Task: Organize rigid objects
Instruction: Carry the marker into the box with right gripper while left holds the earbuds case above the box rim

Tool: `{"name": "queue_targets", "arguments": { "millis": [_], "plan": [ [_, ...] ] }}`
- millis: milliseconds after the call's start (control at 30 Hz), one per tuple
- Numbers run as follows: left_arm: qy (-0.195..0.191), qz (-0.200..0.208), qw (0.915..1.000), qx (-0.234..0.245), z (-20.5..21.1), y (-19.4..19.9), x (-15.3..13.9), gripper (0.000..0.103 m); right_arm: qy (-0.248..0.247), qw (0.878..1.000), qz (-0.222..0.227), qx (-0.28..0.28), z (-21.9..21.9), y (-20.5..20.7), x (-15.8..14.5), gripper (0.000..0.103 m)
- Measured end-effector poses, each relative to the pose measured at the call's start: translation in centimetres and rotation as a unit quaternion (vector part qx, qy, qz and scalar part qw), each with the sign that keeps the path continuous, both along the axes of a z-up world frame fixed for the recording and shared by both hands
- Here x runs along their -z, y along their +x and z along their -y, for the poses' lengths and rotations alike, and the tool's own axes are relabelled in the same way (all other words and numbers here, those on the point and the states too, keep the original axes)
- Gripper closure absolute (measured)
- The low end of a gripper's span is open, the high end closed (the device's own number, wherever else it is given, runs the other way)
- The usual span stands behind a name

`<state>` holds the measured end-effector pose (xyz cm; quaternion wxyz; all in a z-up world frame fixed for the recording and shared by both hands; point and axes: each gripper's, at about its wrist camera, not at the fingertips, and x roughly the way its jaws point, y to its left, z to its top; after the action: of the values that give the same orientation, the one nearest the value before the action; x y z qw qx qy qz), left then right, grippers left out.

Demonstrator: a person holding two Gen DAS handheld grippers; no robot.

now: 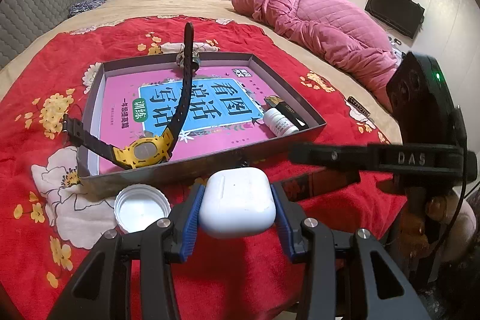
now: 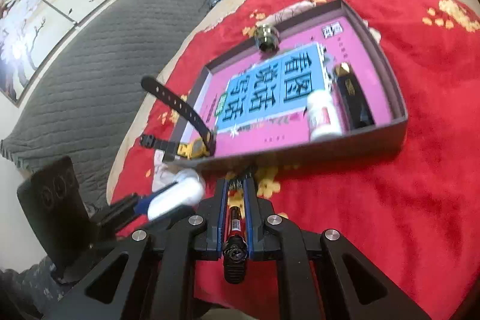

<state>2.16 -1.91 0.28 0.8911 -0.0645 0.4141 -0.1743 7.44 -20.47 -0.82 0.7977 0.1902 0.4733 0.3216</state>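
Two tongs are shown above a red flowered blanket (image 1: 330, 116) spread on a bed. The left tongs (image 1: 237, 204) are closed about half-way onto a white earbud case (image 1: 237, 206), the blue pads (image 1: 192, 218) pressed against its two sides so that it is carried level, just short of the near wall of the tray (image 1: 168, 171). The right tongs (image 2: 237, 206) are shut almost fully on a slim red-and-black marker (image 2: 237, 225), which is gripped lengthwise between the narrow jaws, its black cap end toward the camera; the grip along the barrel is judged to keep it from rolling. Both loads are held near the tray, presumably for deposit inside it. One tray is seen, lined with one pink-and-blue book (image 1: 210, 110). Inside it are counted one white bottle (image 1: 280, 123) lying on its side and one black-and-gold lighter-like object (image 1: 285, 110) touching it at the right wall, and one small dark round object (image 2: 266, 38) at the far wall, its nature unclear. One yellow watch (image 1: 147, 152) is placed in the near left corner, with one strap draped over the tray wall and the other standing up. One white cap (image 1: 141, 207) is left on the blanket, open side up, beside the left tongs.
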Motion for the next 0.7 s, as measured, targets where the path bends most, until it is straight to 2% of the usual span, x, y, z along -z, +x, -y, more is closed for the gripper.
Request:
{"name": "queue_targets", "arguments": {
  "millis": [333, 700],
  "plan": [
    [-0.006, 0.026, 0.9996, -0.009, 0.2, 1.0, -1.5, 0.058, -0.023, 0.998, 0.054, 0.011, -0.7, 2.4, -3.4, 0.092],
    [-0.001, 0.031, 0.9991, -0.029, 0.7, 3.4, -1.7, 0.058, -0.046, 0.996, 0.076, 0.022, -2.0, 4.3, -4.1, 0.092]
  ]
}}
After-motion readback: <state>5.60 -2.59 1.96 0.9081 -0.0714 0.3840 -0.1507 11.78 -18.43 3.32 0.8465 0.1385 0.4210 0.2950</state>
